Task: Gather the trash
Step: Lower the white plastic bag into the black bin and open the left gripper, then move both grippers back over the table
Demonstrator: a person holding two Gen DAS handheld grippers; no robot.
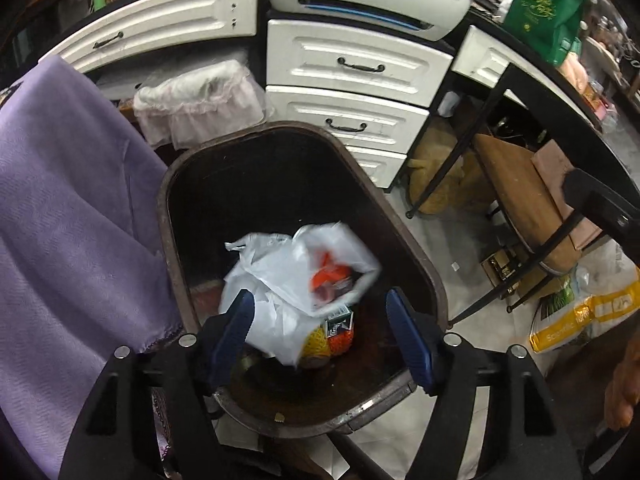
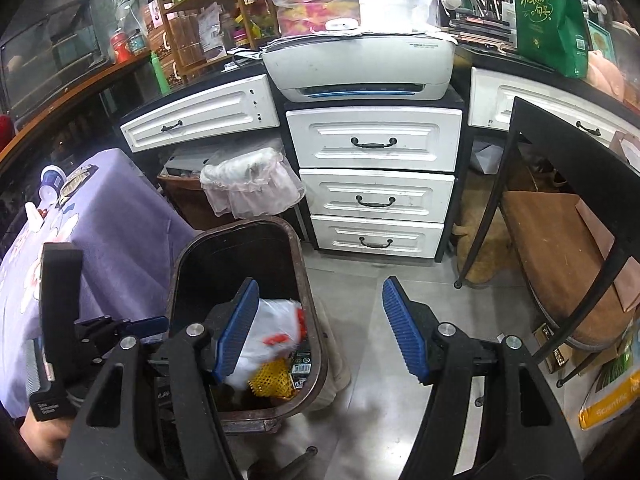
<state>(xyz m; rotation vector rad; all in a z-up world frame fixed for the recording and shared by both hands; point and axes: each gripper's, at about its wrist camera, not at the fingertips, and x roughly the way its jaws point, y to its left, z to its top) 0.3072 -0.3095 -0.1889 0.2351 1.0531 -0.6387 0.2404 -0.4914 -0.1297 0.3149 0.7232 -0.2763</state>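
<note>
A dark brown trash bin [image 1: 408, 240] stands on the floor; it also shows in the right wrist view [image 2: 304, 276]. Inside it lies a white plastic bag [image 1: 296, 264] with orange print, blurred as if moving, over a yellow net [image 1: 316, 340] and a small green carton [image 1: 339, 320]. The bag [image 2: 272, 332] and net [image 2: 272, 380] show in the right wrist view too. My left gripper [image 1: 322, 328] is open and empty, right above the bin. My right gripper [image 2: 320, 332] is open and empty, above the bin's right rim and the floor. The left gripper's body [image 2: 60, 320] shows at the left there.
A purple cloth [image 1: 68, 208] covers a table left of the bin. White drawers [image 2: 376, 196] with a printer [image 2: 360, 68] stand behind. A lace-covered basket [image 2: 252, 184] sits beside them. A black chair [image 2: 560, 240] and a yellow bag [image 1: 584, 312] are on the right.
</note>
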